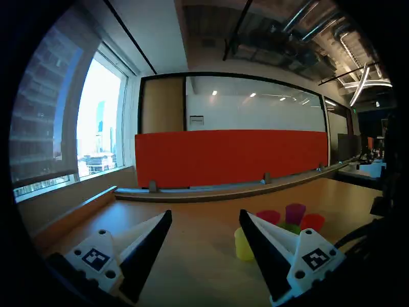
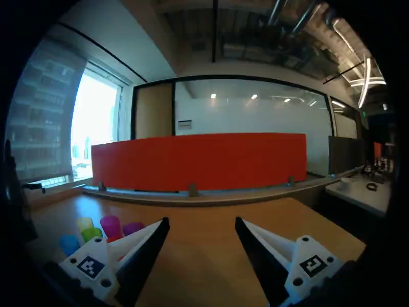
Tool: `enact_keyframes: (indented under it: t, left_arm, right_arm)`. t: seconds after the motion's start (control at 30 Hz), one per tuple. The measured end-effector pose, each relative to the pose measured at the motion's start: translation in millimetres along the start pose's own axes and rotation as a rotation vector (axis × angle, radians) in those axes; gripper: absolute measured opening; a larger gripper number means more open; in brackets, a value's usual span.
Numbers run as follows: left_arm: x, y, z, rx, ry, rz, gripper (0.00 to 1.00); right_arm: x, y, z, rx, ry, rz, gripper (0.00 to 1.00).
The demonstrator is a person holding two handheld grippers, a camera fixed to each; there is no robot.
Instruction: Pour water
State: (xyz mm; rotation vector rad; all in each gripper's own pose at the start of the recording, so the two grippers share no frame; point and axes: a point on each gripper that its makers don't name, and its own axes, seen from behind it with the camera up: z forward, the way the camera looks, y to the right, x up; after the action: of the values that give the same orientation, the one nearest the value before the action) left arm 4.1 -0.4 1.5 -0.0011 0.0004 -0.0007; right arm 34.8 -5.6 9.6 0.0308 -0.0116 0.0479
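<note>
While the left gripper (image 1: 205, 214) hangs above the wooden desk (image 1: 204, 271), its jaws stand wide open with nothing between them. A huddle of small plastic cups (image 1: 289, 226) sits on the desk at about four o'clock in the left gripper view. A yellow cup (image 1: 243, 244) is nearest, partly hidden behind one finger, with a pink cup (image 1: 268, 216), a purple cup (image 1: 295, 211) and a red cup (image 1: 312, 221) close behind it. The right gripper (image 2: 202, 221) also has its jaws spread apart, gripping nothing. In the right gripper view the cups lie at eight o'clock, partly behind one finger, a blue cup (image 2: 69, 244) among them. A red partition (image 1: 230, 156) stands at twelve o'clock along the desk's far edge, and a bright window (image 1: 99, 128) is at nine o'clock.
</note>
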Motion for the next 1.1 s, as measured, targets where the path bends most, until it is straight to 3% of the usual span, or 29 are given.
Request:
enact_keyframes:
  t: [0.27, 0.57, 0.87, 1.1]
  left_arm:
    - [44.4, -1.5, 12.9, -0.028, 0.003, -0.020, 0.98]
    - [92.2, -1.2, 20.2, -0.072, 0.007, -0.038, 0.98]
    - [99.1, 4.2, 25.3, -0.127, -0.025, -0.056, 0.98]
    - [109.0, 14.7, 23.5, -0.191, -0.022, -0.038, 0.98]
  right_arm:
    - [46.5, -8.7, 8.8, 0.058, -0.024, 0.047, 0.99]
    - [99.5, -21.8, 10.0, 0.112, -0.007, -0.021, 0.99]
    - [114.6, -28.6, 10.2, 0.145, -0.005, -0.025, 0.99]
    - [121.5, -37.0, 8.6, 0.195, 0.003, -0.052, 0.99]
